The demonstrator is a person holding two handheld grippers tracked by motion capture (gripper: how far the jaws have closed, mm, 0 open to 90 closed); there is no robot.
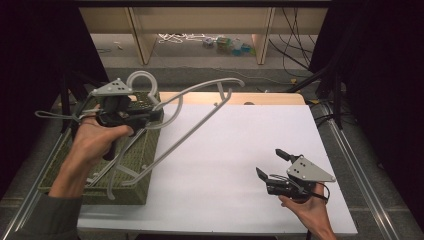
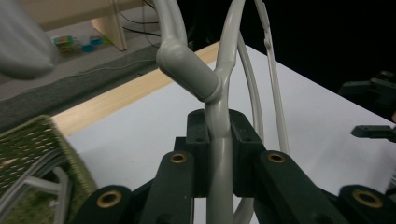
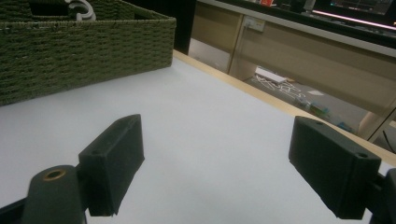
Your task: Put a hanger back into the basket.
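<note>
My left gripper (image 1: 156,114) is shut on a grey plastic clothes hanger (image 1: 190,131), pinching it just below the hook; in the left gripper view the jaws clamp the hanger's neck (image 2: 187,65). The hanger is held tilted in the air, one end over the green woven basket (image 1: 145,150) and the other over the white table (image 1: 225,165). More grey hangers (image 1: 120,170) lie inside the basket. My right gripper (image 1: 270,162) hovers open at the table's front right, with nothing between its jaws (image 3: 219,158). It points toward the basket (image 3: 84,42).
The basket stands at the table's left edge, partly overhanging it. A wooden strip (image 1: 270,97) runs along the table's far edge. Beyond it, on the floor, are wooden shelf legs (image 1: 262,42), cables and small toys (image 1: 227,45). Black curtains flank both sides.
</note>
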